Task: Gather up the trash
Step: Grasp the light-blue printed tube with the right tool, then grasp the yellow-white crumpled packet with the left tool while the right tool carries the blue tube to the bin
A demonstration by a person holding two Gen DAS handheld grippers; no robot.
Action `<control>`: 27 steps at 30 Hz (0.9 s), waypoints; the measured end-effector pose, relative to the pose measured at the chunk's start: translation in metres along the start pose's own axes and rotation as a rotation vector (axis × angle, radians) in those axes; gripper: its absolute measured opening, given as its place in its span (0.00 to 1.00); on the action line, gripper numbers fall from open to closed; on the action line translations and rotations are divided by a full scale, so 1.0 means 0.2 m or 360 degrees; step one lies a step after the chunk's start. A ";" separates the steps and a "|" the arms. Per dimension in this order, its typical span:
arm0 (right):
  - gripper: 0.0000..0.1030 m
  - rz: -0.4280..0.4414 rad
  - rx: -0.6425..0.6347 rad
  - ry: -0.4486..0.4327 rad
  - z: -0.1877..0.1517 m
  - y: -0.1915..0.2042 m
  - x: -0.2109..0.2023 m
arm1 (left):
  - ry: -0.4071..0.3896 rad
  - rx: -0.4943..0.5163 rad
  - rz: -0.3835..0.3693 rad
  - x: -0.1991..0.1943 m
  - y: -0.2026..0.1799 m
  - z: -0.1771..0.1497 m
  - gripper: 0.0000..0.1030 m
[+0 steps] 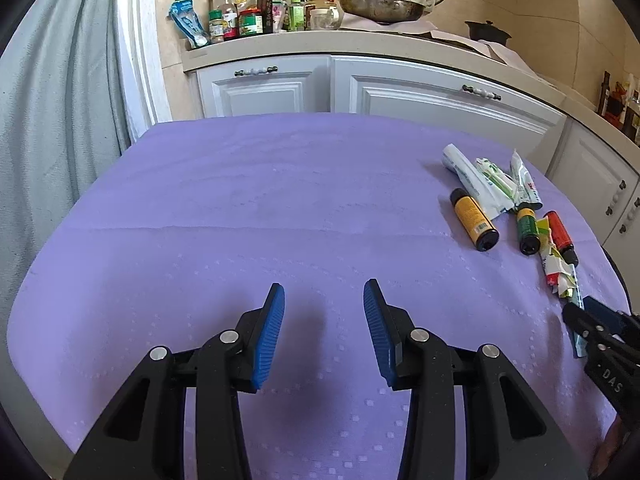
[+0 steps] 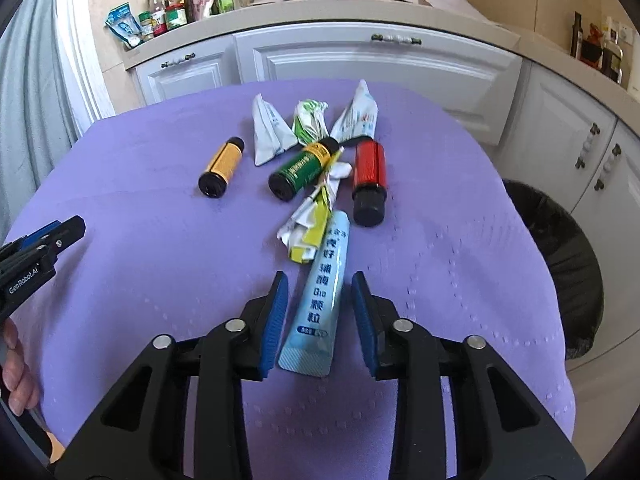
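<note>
1. We see our right gripper [image 2: 319, 320] with its jaws parted narrowly around a pale blue sachet [image 2: 320, 300]; a gap shows on each side, so the ribbed blue pads [image 2: 273, 324] do not press it.
2. The sachet is flat, glossy and long, printed with dark blue characters, and lies on the purple tablecloth [image 2: 120, 200].
3. Our left gripper [image 1: 324, 332] hangs a little open over bare cloth, holding and touching nothing.
4. The cloth is soft, creased and embossed with small square dots.
5. Just beyond the sachet lies a crumpled yellow-and-white wrapper [image 2: 310, 224], touching its far end.
6. Three small cylindrical bottles lie on their sides: a yellow-labelled bottle [image 2: 222, 166] to the left, a green-labelled bottle [image 2: 302, 168] in the middle, a red-labelled bottle [image 2: 370, 182] to the right.
7. Behind them sit crumpled white packets [image 2: 268, 132], one printed green.
8. A bin lined with a black bag [image 2: 560, 248] stands beside the table's right edge, in front of white panelled cabinets [image 2: 360, 64].
</note>
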State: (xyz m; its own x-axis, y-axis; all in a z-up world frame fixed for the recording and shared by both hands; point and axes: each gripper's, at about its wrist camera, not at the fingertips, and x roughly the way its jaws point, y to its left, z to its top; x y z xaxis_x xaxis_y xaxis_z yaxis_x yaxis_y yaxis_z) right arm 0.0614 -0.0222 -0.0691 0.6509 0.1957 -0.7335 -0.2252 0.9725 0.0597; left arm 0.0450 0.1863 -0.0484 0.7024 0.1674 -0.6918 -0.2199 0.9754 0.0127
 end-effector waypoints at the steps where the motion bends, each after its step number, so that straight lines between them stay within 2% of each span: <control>1: 0.22 -0.0001 0.0003 0.0005 0.00 0.00 0.00 | 0.0001 0.0004 -0.0006 0.00 -0.01 0.00 0.40; 7: 0.17 0.0016 0.0018 -0.0001 -0.01 -0.04 0.00 | 0.0009 0.0019 -0.0034 0.00 -0.06 0.00 0.40; 13: 0.16 -0.0028 0.0038 -0.0058 0.00 -0.11 -0.05 | 0.0008 0.0060 -0.0079 0.00 -0.15 0.01 0.40; 27: 0.16 -0.0190 0.0218 -0.0178 0.07 -0.53 -0.13 | 0.0017 0.0195 -0.0243 0.01 -0.52 0.07 0.40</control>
State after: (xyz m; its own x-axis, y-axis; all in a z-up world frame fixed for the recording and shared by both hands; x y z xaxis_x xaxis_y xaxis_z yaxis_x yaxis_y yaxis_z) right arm 0.0796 -0.1282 -0.0471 0.7453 0.0833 -0.6615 -0.0460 0.9962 0.0736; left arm 0.0787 0.0875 -0.0402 0.7138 0.0152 -0.7002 -0.0267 0.9996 -0.0056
